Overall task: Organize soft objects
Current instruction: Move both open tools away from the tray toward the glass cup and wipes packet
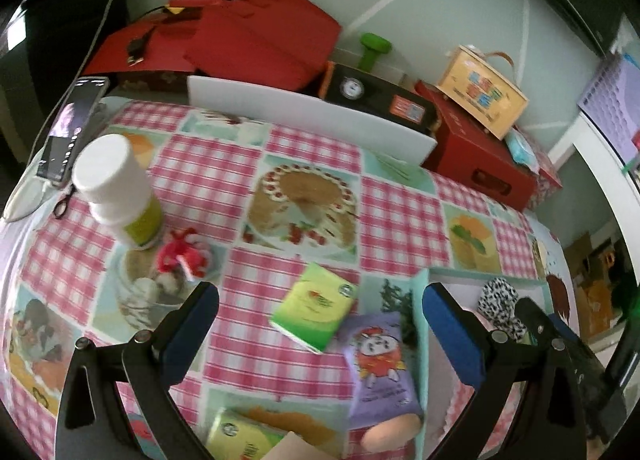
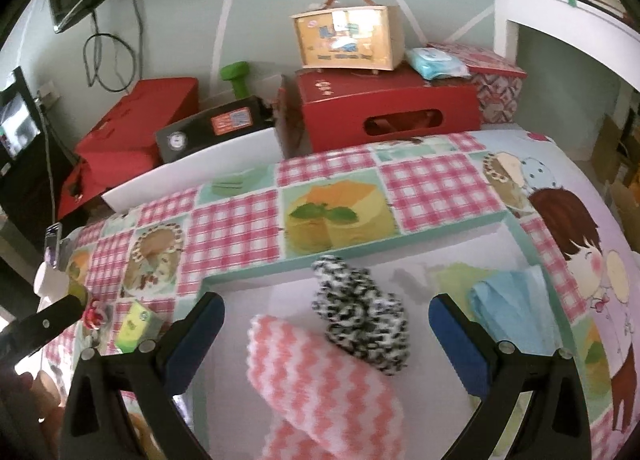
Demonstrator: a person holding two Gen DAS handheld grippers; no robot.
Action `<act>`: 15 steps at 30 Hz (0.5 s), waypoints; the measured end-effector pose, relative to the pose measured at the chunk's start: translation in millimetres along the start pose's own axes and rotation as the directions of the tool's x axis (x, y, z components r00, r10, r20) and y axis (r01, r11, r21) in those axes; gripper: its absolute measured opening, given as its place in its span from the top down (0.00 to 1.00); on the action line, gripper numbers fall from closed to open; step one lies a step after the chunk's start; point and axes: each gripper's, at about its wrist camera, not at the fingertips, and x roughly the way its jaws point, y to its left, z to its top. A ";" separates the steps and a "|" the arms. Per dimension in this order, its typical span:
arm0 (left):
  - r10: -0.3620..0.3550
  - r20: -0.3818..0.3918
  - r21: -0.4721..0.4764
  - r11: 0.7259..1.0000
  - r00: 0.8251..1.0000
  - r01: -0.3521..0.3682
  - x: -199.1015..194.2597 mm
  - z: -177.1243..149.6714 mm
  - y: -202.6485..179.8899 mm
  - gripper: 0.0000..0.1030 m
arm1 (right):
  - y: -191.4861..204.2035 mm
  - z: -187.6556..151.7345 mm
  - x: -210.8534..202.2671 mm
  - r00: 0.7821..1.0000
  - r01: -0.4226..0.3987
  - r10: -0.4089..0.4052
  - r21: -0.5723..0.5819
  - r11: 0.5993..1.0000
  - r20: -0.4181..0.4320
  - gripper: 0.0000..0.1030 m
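My left gripper (image 1: 320, 324) is open above the checked tablecloth. A green tissue pack (image 1: 314, 314) lies between its fingers, untouched. A purple snack-like pack (image 1: 380, 364) leans at the teal box wall (image 1: 421, 336), and a second green pack (image 1: 240, 436) shows at the bottom edge. A red fluffy hair tie (image 1: 182, 254) lies near the left finger. My right gripper (image 2: 326, 336) hangs open over the teal box (image 2: 360, 252). Inside lie a pink zigzag cloth (image 2: 320, 384), a black-and-white scrunchie (image 2: 360, 320) and a blue cloth (image 2: 508, 308).
A white-capped bottle (image 1: 116, 188) stands left, with a phone (image 1: 72, 128) and scissors beyond it. Red boxes (image 2: 388, 112), a black case (image 2: 212, 128), a wooden box (image 2: 348, 40) and a white board (image 1: 308, 116) line the table's far edge. The left gripper's arm (image 2: 40, 328) crosses the right view's left side.
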 end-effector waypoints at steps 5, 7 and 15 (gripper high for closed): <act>0.046 0.003 -0.042 0.998 0.999 -0.046 -4.6 4.5 20.2 0.02 | 26.4 -4.4 4.3 0.999 -0.049 0.048 -0.061 0.997 -0.017 0.00; 0.073 0.004 -0.062 0.995 0.997 -0.073 -6.3 6.3 29.5 0.02 | 39.0 -6.8 6.0 0.996 -0.081 0.079 -0.083 0.993 -0.029 0.00; 0.097 -0.015 -0.116 0.988 0.995 -0.098 -9.5 8.4 55.3 0.01 | 86.3 -18.5 12.1 0.984 -0.172 0.158 -0.188 0.967 -0.087 0.00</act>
